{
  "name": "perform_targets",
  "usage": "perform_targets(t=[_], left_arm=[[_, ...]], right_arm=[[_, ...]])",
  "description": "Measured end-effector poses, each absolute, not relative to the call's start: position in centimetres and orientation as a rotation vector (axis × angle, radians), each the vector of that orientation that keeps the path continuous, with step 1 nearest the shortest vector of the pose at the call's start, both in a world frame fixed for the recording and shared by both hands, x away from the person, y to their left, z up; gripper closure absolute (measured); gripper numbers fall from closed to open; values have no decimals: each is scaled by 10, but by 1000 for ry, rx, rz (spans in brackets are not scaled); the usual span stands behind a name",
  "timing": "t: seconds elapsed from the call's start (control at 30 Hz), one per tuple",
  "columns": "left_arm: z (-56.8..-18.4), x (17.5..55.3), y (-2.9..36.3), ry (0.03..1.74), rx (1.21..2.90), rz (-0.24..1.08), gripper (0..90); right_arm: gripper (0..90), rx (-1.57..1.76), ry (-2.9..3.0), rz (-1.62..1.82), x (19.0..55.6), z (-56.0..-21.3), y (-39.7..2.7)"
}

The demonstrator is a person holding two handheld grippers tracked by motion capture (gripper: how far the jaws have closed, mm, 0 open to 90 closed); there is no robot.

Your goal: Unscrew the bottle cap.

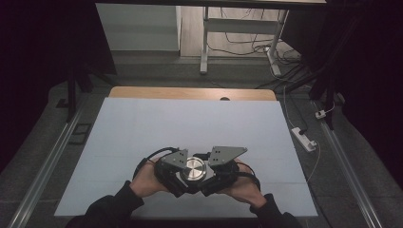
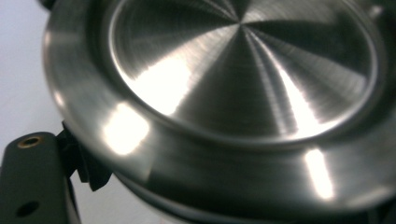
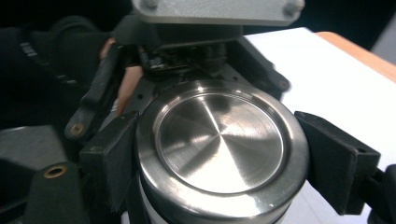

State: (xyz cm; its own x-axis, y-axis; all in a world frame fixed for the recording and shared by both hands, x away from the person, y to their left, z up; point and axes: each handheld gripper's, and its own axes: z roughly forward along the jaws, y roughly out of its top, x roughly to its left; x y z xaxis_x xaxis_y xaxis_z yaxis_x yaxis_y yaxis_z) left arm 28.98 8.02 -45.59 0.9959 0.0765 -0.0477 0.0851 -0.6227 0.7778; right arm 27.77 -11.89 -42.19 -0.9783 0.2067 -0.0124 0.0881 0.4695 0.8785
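While the white-topped bench point(image 1: 142, 133) stretches away bare toward its far wooden edge, both of the person's hands meet close to its near edge, a little right of middle. Between them stands a round steel container point(image 1: 193, 169) with a brushed metal lid point(image 3: 219, 140), upright, its lid facing up. The left tool point(image 1: 177, 172) comes in from the left and grips the container, its dark pad against the rim in the left gripper view point(image 2: 88, 163). The right tool point(image 1: 219, 175) comes in from the right with its jaws drawn in on the lid's rim, one black pad point(image 3: 114, 158) pressed to each side of it.
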Motion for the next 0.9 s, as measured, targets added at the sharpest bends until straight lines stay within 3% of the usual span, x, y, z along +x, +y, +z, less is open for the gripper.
perform_targets(t=[0.5, 0.9], left_arm=[[-458, 288, 81, -90, 2216, -161, 152], [-459, 290, 82, -139, 2200, -179, 152]], right_arm=[[184, 51, 2685, 1708, 279, -426, -124], [179, -11, 2691, 1782, 281, -429, -125]])
